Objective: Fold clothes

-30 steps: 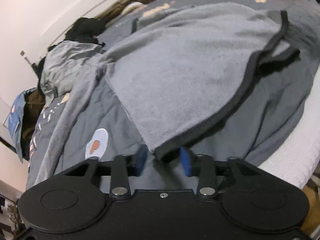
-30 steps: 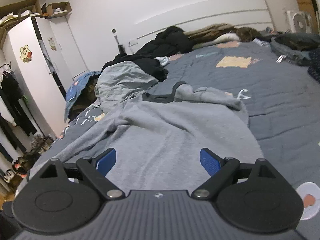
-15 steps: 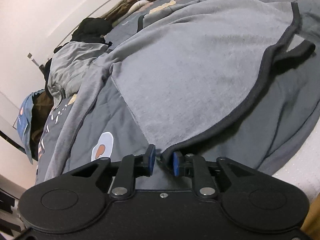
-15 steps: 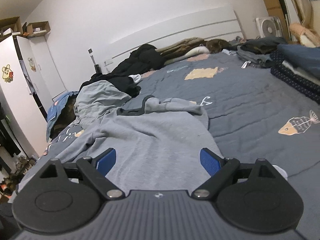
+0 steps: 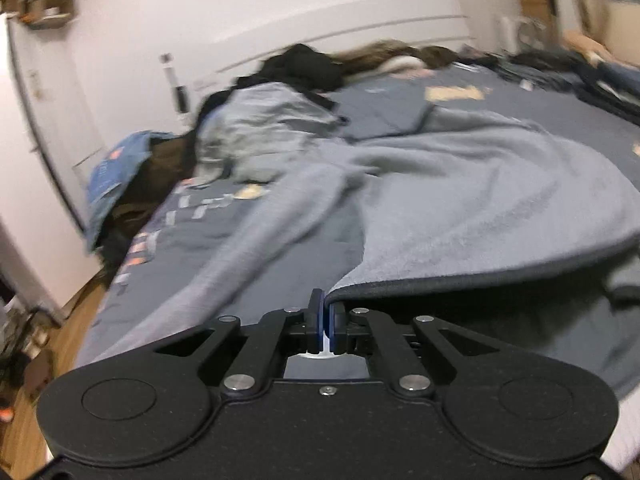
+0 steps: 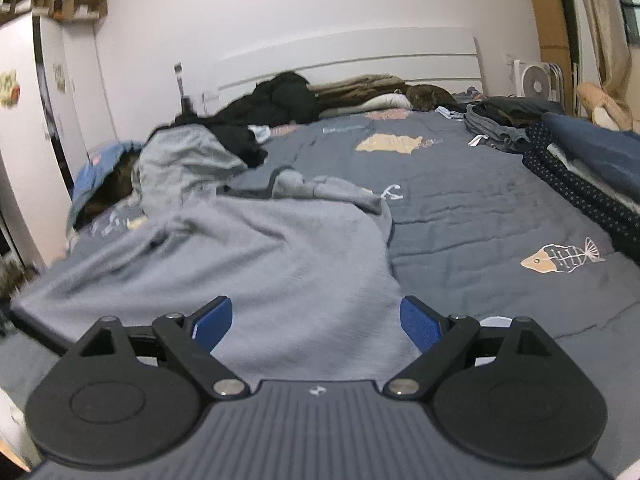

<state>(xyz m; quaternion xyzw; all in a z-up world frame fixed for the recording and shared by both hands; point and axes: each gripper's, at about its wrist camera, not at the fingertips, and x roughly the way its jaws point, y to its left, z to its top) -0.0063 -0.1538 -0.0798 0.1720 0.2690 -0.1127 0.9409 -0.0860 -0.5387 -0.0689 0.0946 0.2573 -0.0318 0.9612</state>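
The left gripper (image 5: 325,312) has its fingers pinched tight on the dark-trimmed hem of the grey sweatshirt (image 5: 460,208), at the corner nearest the foot edge of the bed (image 5: 520,108), and that corner is raised off the cover. The sweatshirt lies spread over the near left part of the bed, one sleeve (image 5: 248,256) trailing toward the left edge. The right gripper (image 6: 316,320) hovers above the sweatshirt (image 6: 256,256) with its fingers wide apart, holding nothing. More clothes (image 6: 276,100) are heaped along the headboard edge and the left edge, and a folded stack (image 6: 592,168) sits by the right edge. The left view is blurred.
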